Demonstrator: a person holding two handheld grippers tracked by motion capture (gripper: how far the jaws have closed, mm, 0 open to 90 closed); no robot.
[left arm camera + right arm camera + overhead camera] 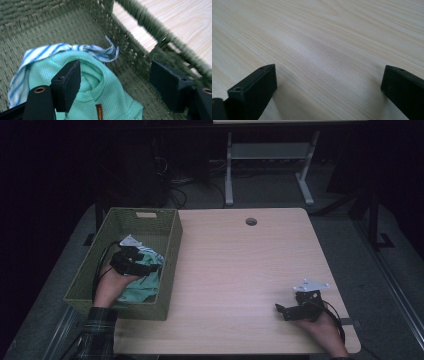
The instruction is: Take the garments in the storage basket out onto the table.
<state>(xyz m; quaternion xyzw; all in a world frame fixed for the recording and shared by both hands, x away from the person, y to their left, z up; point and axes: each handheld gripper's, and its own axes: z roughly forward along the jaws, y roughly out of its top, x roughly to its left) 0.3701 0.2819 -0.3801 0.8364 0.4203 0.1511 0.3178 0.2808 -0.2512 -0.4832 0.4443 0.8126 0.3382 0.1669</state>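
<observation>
Two grippers, fingers wide, nothing gripped: left (115, 85) inside green basket (170, 265); right (329, 92) over pale wooden table (240, 270).

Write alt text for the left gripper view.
Two open black jaws of the left gripper hang over a crumpled mint-green mesh garment with a small brown label, lying in a green woven basket. A blue-and-white striped cloth lies behind it.
</observation>
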